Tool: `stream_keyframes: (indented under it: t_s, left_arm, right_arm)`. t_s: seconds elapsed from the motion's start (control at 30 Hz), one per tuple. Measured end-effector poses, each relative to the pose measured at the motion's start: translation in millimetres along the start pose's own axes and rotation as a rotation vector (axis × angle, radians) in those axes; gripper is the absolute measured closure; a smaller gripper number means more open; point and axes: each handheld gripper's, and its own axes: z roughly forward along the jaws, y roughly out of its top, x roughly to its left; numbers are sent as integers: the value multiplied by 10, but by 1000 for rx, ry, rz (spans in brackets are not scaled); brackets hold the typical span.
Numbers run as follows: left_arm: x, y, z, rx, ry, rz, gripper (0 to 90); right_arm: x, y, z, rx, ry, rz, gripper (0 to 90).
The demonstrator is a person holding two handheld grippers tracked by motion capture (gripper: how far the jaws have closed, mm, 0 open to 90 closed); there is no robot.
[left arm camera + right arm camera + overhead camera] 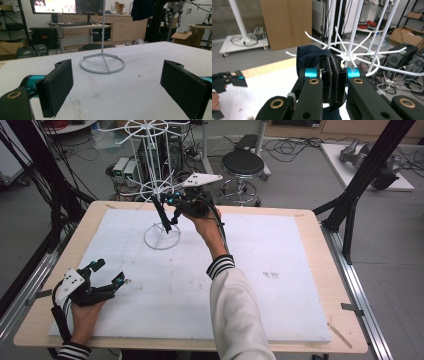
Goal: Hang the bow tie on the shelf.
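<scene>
A white wire rack [150, 175] with rings of hooks stands on its round base [162, 237] at the back left of the white foam board [280, 285]. My right gripper [170, 202] is raised beside the rack's lower hooks [352, 53], shut on a dark navy cloth [308, 57] that hangs down as a narrow strip [162, 215] over the base. In the right gripper view its pads [333, 75] are pressed together on the fabric. My left gripper [109, 272] rests low at the board's front left, jaws wide apart with nothing between them, facing the rack's base [102, 63].
The foam board lies on a wooden table [327, 270]. Black frame posts [360, 180] rise at the right, and cables hang at the left. A round stool [242, 164] and floor equipment stand behind the table. A cardboard box [284, 22] stands beyond the rack.
</scene>
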Motion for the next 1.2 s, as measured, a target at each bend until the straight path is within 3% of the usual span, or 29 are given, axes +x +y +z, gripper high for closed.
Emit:
stream_keyframes:
  t_s: [0.4,1.2]
  left_arm:
    - [-1,0,-1,-1,0,0,116]
    - [-2,0,-2,-2,-2,3,116]
  right_arm:
    - [-34,-40,29,81,-43,-37,876]
    - [-55,-56,-12,133,-68,-54,797]
